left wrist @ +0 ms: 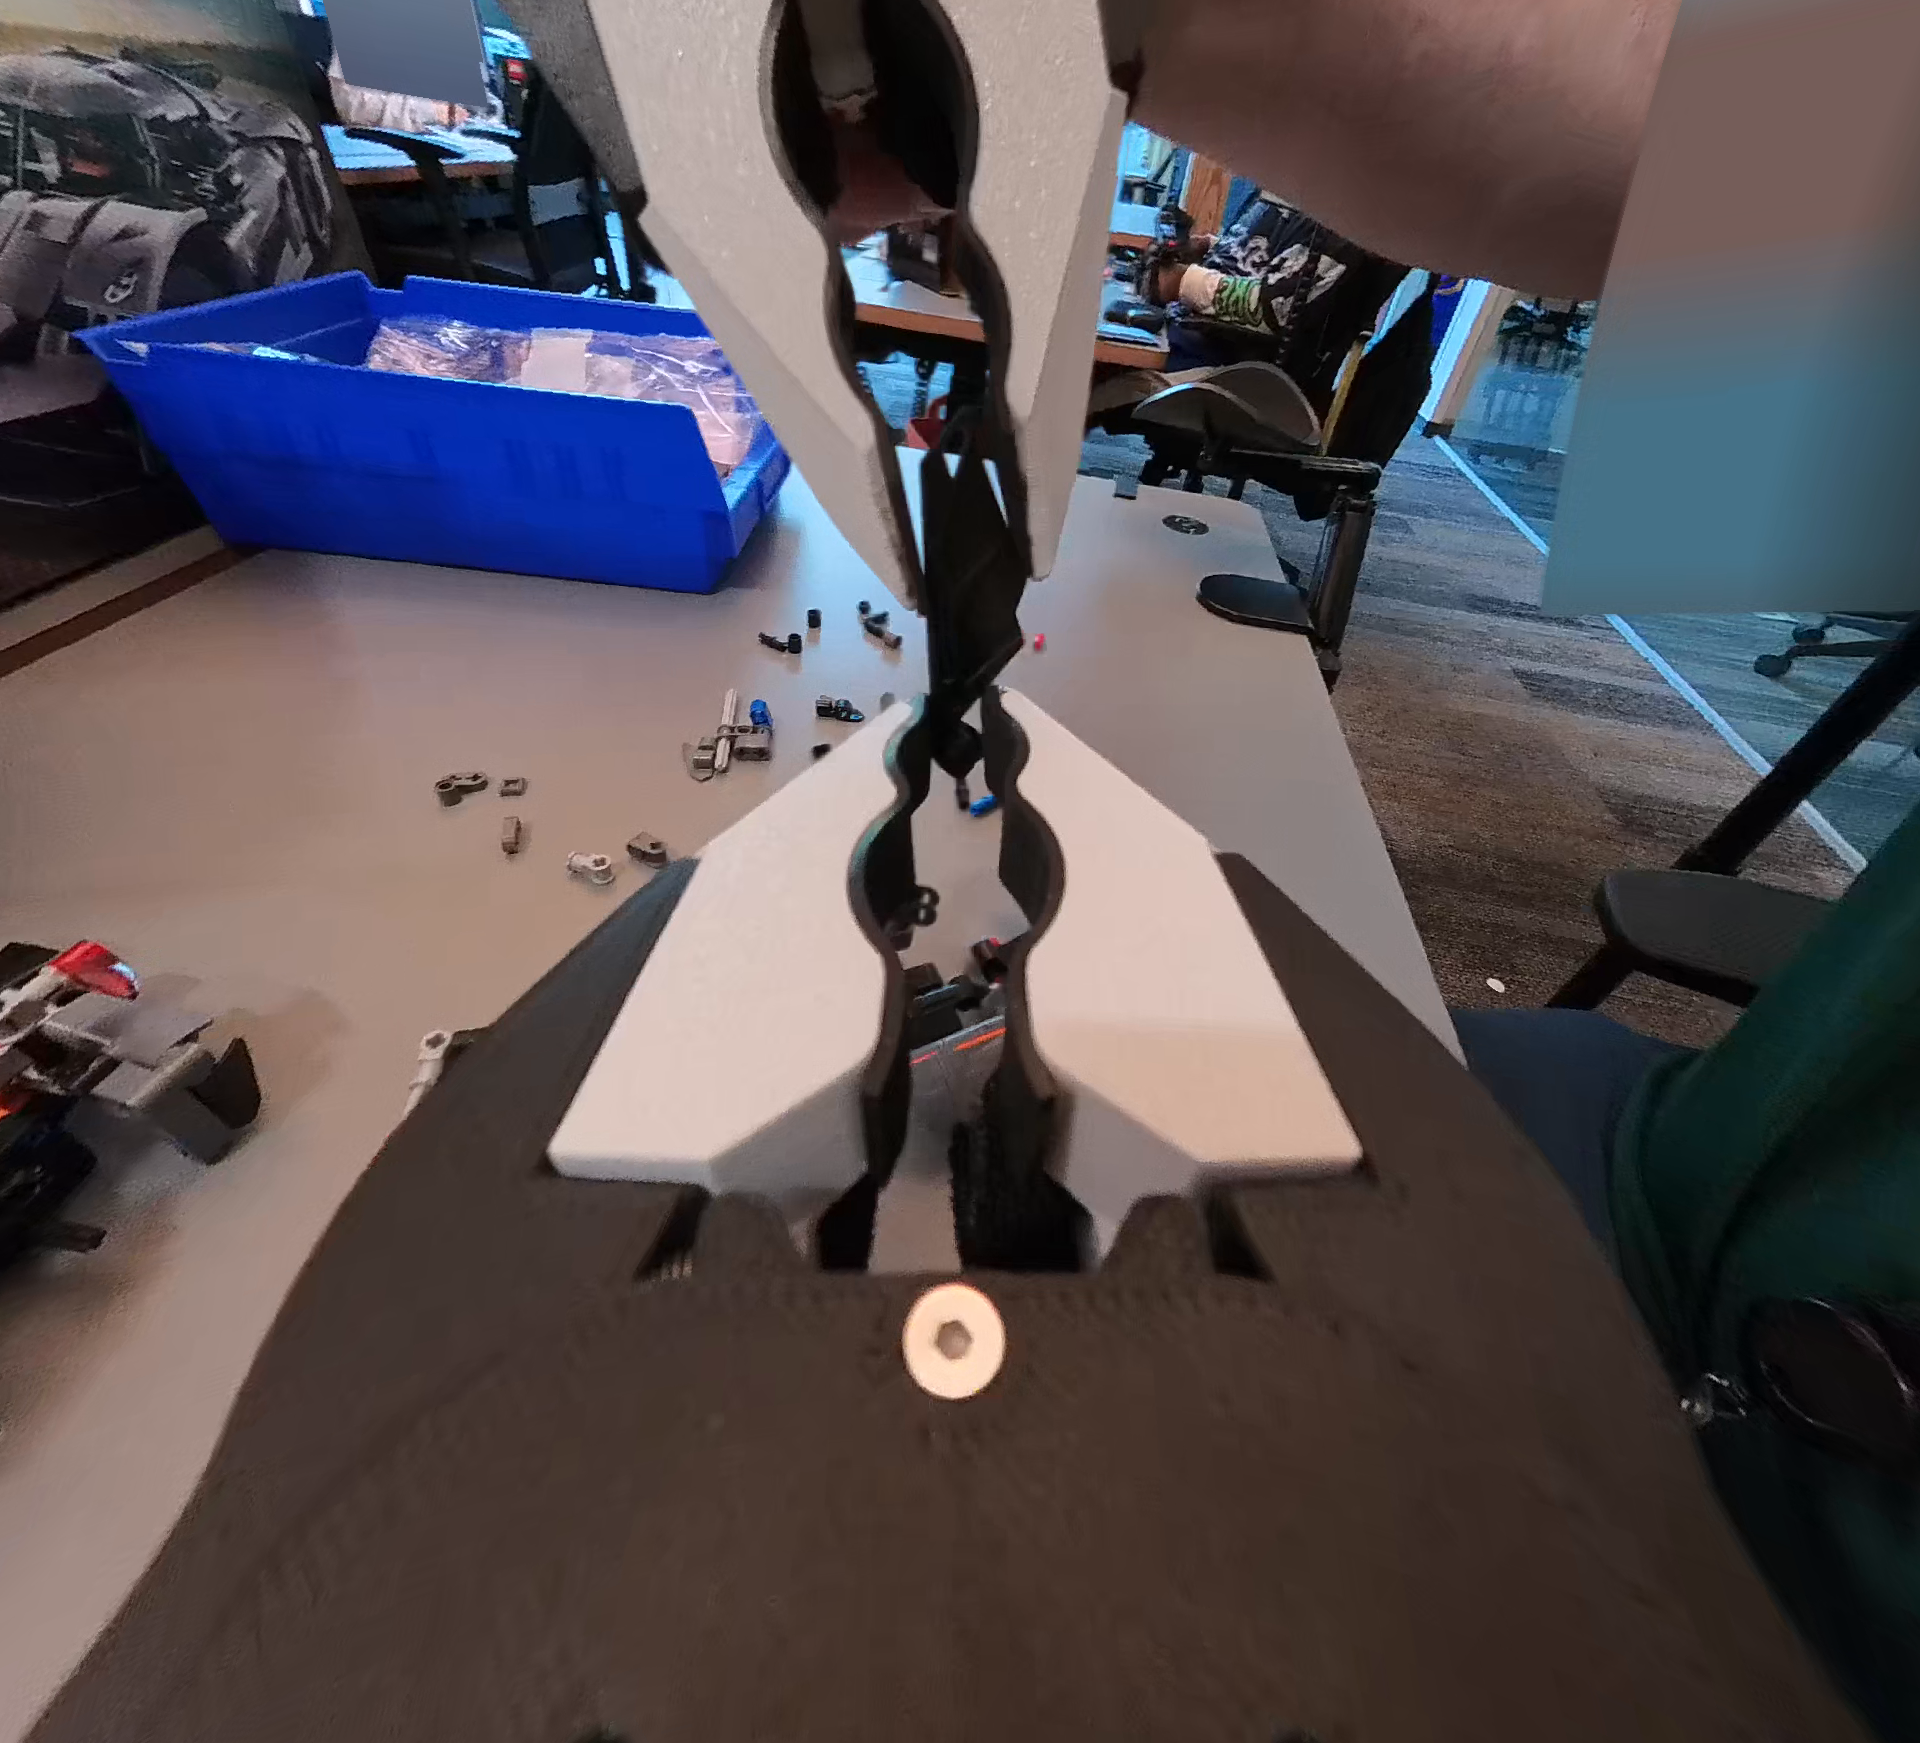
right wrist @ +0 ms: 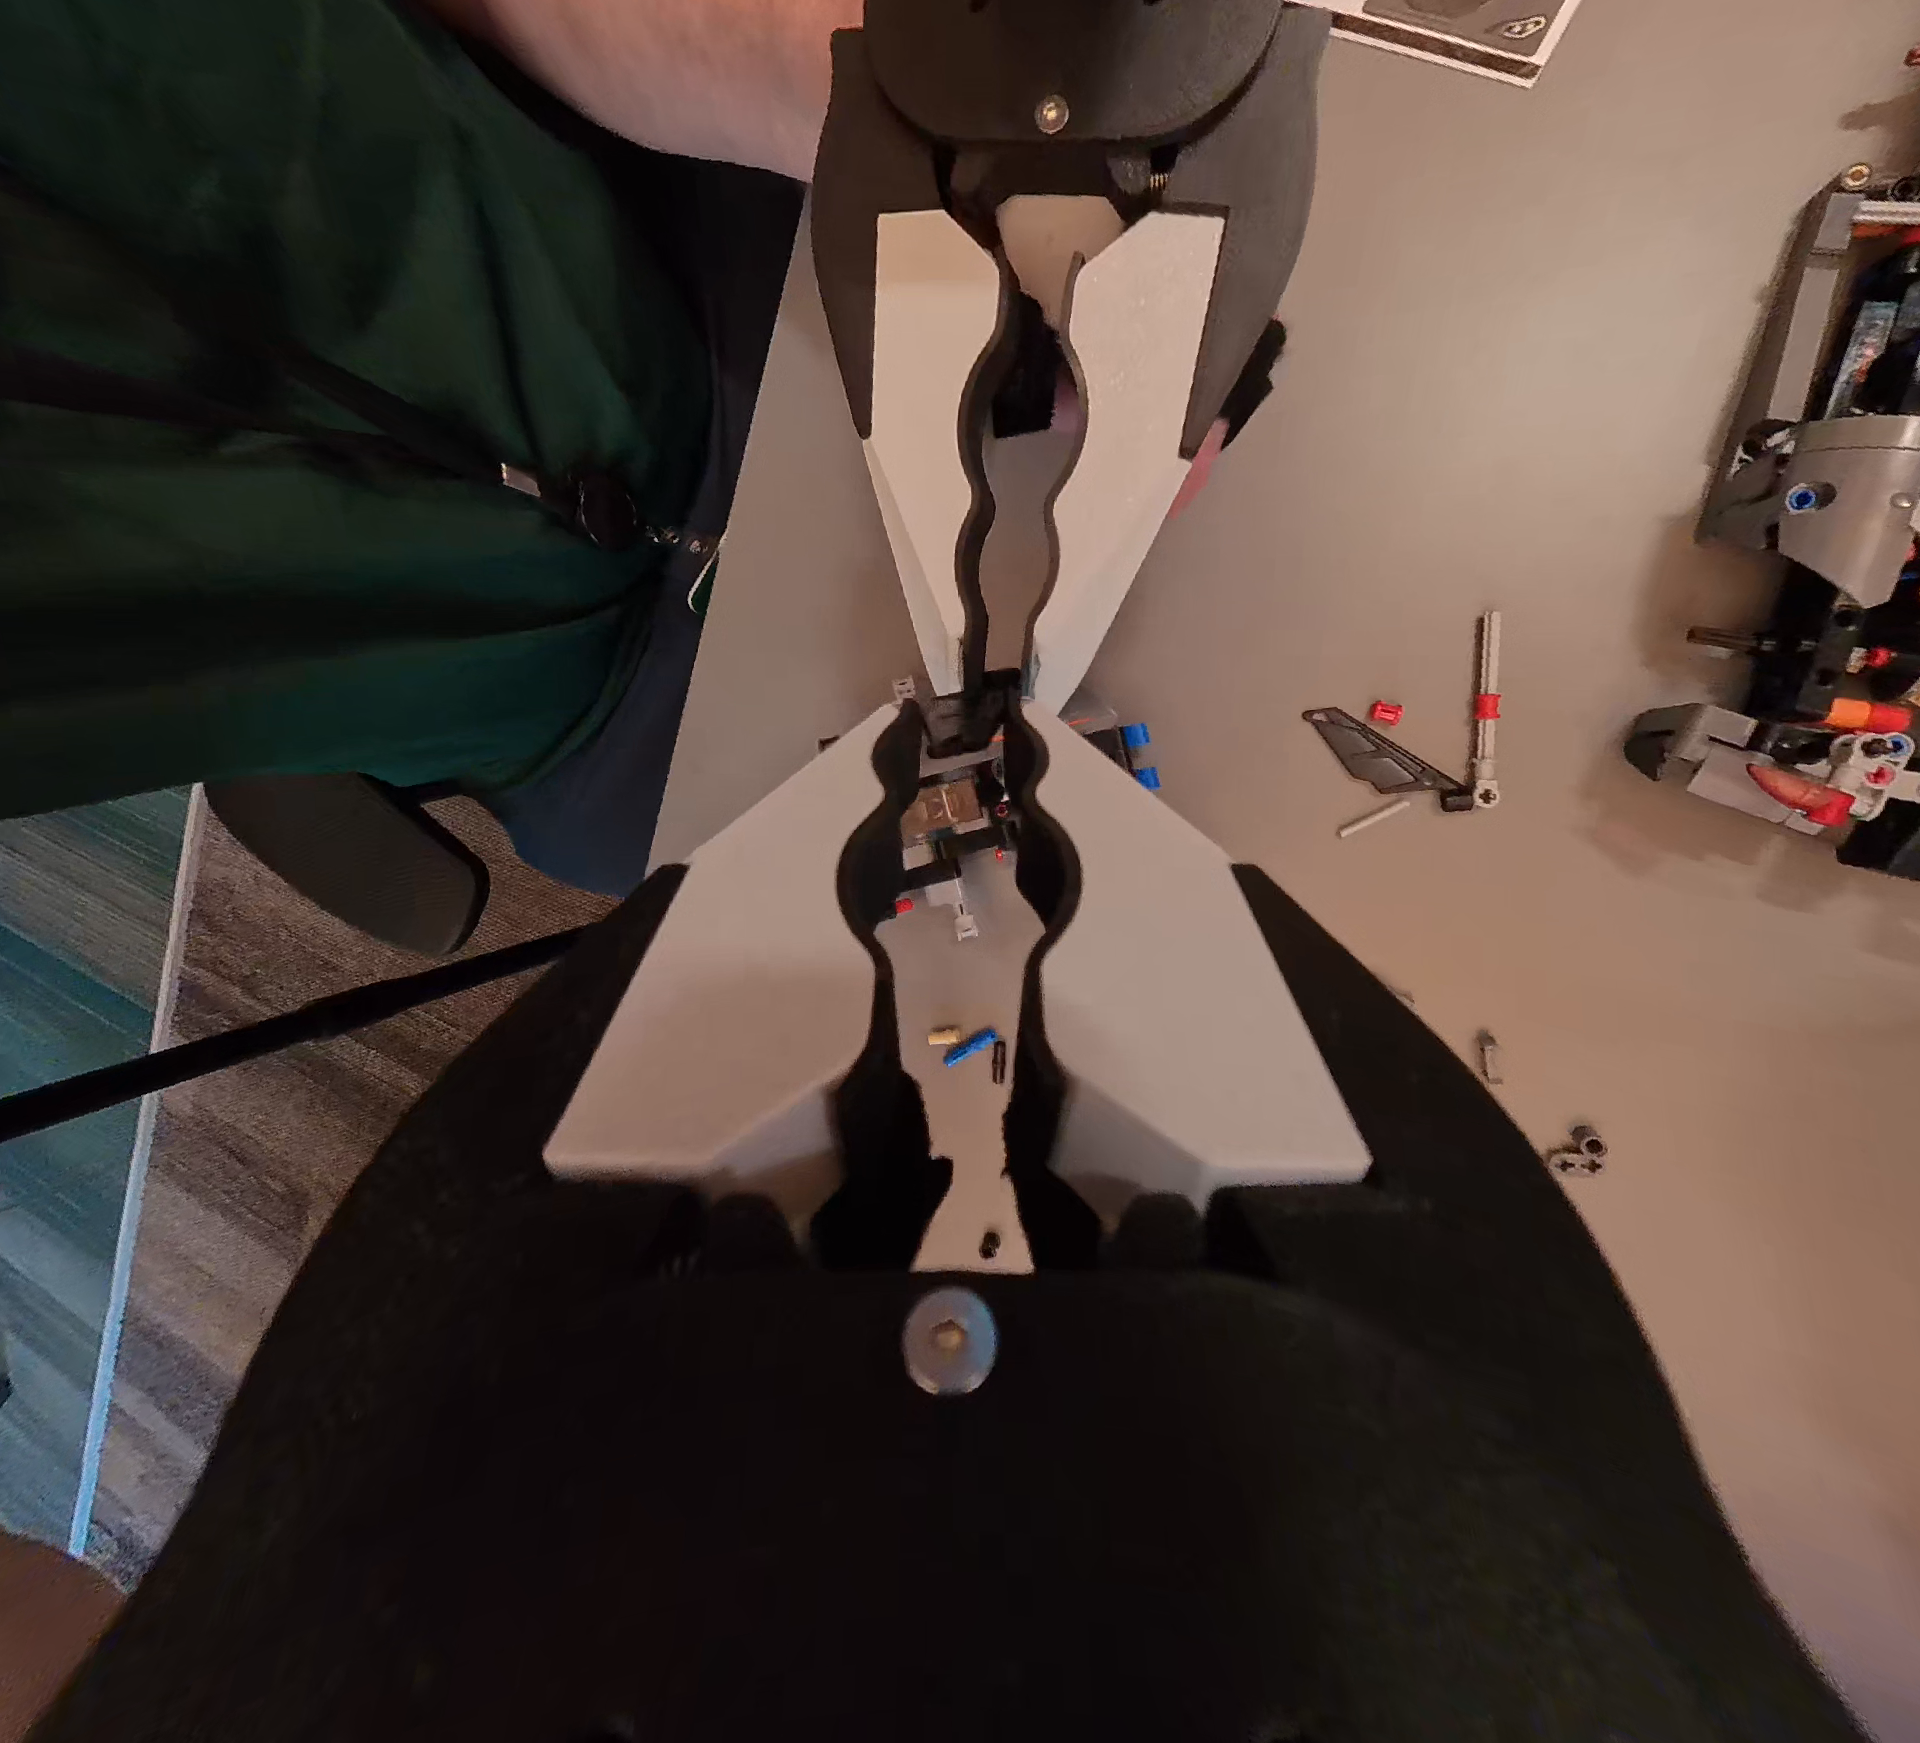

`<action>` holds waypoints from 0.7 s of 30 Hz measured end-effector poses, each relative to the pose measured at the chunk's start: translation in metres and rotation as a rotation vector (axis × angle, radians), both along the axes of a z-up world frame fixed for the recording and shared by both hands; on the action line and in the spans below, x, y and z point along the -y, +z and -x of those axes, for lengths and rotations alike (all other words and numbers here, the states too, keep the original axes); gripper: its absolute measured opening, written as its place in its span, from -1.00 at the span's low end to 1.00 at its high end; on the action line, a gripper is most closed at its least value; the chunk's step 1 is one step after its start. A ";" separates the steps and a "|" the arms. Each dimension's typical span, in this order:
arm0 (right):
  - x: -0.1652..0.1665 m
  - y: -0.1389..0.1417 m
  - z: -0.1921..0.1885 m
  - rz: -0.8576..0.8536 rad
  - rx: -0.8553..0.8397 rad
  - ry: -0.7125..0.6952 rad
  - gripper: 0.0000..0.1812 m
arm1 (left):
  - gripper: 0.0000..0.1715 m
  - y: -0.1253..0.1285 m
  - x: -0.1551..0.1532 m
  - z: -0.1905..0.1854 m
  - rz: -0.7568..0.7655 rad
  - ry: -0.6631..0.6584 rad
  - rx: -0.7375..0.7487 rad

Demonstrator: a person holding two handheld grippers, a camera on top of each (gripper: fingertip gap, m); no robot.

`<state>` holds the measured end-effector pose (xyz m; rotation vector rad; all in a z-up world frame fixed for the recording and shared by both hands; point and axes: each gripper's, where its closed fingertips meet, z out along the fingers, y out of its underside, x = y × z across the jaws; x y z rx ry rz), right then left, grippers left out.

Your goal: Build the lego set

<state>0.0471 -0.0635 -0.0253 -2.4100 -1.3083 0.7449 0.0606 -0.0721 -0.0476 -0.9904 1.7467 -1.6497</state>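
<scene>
A thin black lego panel piece [left wrist: 974, 633] hangs above the grey table, held between my two grippers, which meet tip to tip. My left gripper [left wrist: 951, 719] is shut on its lower end. My right gripper [left wrist: 971, 566] comes down from above and is shut on its upper part. In the right wrist view the same piece [right wrist: 966, 706] sits between my right gripper [right wrist: 961, 722] and the left gripper [right wrist: 987, 670] opposite. A small grey and black sub-assembly [right wrist: 951, 831] lies on the table under the fingers.
A partly built grey, black and red car [right wrist: 1829, 550] lies at the right, also seen in the left wrist view [left wrist: 94, 1049]. Loose small parts [left wrist: 727, 743], a black panel [right wrist: 1371, 763] and an axle [right wrist: 1486, 706] are scattered about. A blue bin [left wrist: 436, 436] stands behind. The table edge [left wrist: 1340, 706] is close. Both grippers' tips are close together, under 4 cm apart. The axle [right wrist: 1486, 706] is about 20 cm from both grippers' fingertips.
</scene>
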 end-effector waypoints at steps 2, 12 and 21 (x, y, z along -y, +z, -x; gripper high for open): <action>-0.003 -0.002 -0.005 -0.004 0.028 -0.009 -0.85 | -0.81 0.001 -0.007 -0.001 0.024 0.047 -0.004; -0.008 -0.034 -0.018 0.092 0.073 0.016 -0.85 | -0.46 -0.054 -0.012 0.005 -0.014 0.265 -0.197; -0.022 -0.070 -0.031 0.198 0.118 0.030 -0.85 | -0.41 -0.084 -0.018 -0.011 -0.067 0.389 -0.324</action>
